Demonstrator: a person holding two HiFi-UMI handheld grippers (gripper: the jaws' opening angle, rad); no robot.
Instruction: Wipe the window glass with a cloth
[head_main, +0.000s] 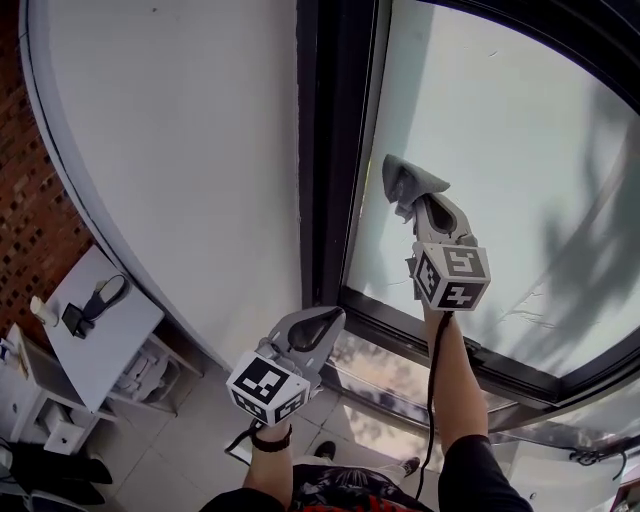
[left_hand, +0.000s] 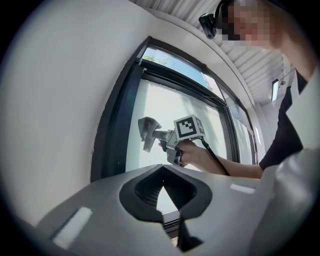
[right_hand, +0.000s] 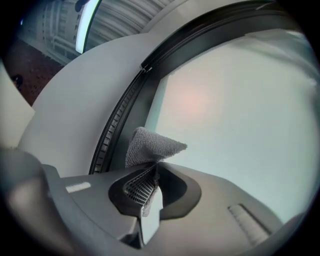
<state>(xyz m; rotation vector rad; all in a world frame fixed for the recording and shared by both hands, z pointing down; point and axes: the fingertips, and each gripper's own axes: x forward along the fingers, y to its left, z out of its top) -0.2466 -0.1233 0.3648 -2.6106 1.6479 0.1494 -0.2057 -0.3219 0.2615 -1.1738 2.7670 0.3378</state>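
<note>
The right claw (right_hand: 156, 169) clamps the cloth (right_hand: 150, 145), bunched just ahead of its tips; best press it flat on the glass (head_main: 500, 150) beyond and sweep evenly; the left claw (left_hand: 161, 172) has its jaws together, empty.

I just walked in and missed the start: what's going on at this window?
A person holds a gripper in each hand. The right gripper is shut on a grey cloth, raised to the window glass near the dark frame at its left edge; whether it touches the glass is unclear. The left gripper hangs lower, shut and empty.
</note>
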